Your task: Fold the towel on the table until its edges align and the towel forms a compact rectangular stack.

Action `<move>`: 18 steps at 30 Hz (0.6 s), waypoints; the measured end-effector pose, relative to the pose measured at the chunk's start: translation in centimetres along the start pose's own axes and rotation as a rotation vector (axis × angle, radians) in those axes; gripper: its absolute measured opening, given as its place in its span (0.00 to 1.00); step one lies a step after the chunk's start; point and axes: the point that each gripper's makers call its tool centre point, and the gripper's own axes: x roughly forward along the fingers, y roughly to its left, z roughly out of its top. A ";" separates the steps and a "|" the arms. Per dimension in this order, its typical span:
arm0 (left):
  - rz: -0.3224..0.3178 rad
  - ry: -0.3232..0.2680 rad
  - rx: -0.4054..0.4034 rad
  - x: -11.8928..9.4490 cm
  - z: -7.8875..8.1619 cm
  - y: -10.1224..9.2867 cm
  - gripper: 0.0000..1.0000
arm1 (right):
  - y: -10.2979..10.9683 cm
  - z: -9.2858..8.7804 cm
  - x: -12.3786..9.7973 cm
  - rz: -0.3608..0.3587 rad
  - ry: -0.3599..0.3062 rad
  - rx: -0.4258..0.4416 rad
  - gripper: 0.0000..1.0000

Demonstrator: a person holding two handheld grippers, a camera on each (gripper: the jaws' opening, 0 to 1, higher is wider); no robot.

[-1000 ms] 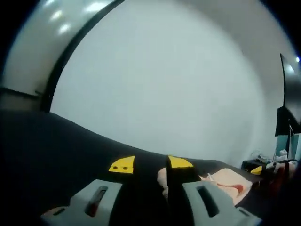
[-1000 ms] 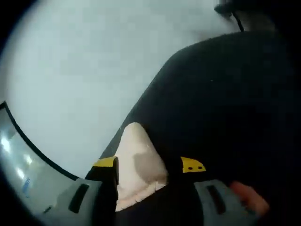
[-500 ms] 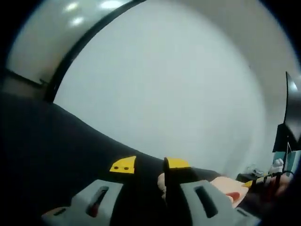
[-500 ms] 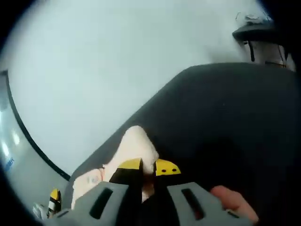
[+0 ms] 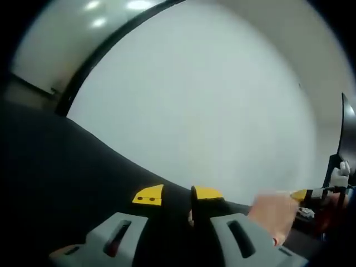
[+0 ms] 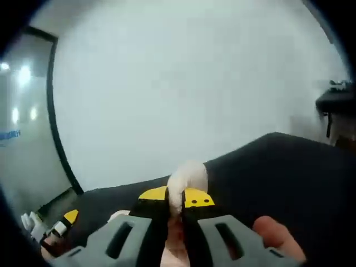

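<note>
towel (image 6: 186, 181): pale peach | table (image 6: 278, 167): black | right gripper (image 6: 174, 201): grey, yellow-tipped | wall (image 5: 211, 100): white

The right grey two-jaw gripper with yellow tips (image 6: 175, 198) has its jaws squeezed nearly together on a fold of pale peach towel (image 6: 186, 181), with a fingertip (image 6: 272, 233) poking in beside it. The left grey yellow-tipped gripper (image 5: 177, 196) looks pinched on a sliver of the same cloth, jaws a bit wider.

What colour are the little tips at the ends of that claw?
Bright yellow tips on the right claw, clearest in the right gripper view.
</note>
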 end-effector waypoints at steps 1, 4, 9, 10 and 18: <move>0.002 0.000 -0.003 0.0 0.0 0.1 0.21 | 1.7 -0.3 0.2 0.024 0.001 -0.024 0.06; 0.021 0.001 0.010 0.1 0.1 0.7 0.21 | 6.0 -1.3 0.6 0.076 -0.007 -0.113 0.06; 0.025 0.009 0.013 0.0 -0.1 0.6 0.21 | 13.1 -5.3 1.2 0.230 0.048 -0.300 0.06; 0.027 0.007 0.010 -0.2 -0.1 0.5 0.21 | 13.9 -6.4 1.3 0.244 0.061 -0.326 0.06; 0.037 -0.003 -0.006 -1.3 -0.2 -0.5 0.21 | 16.2 -13.9 1.1 0.298 0.205 -0.442 0.08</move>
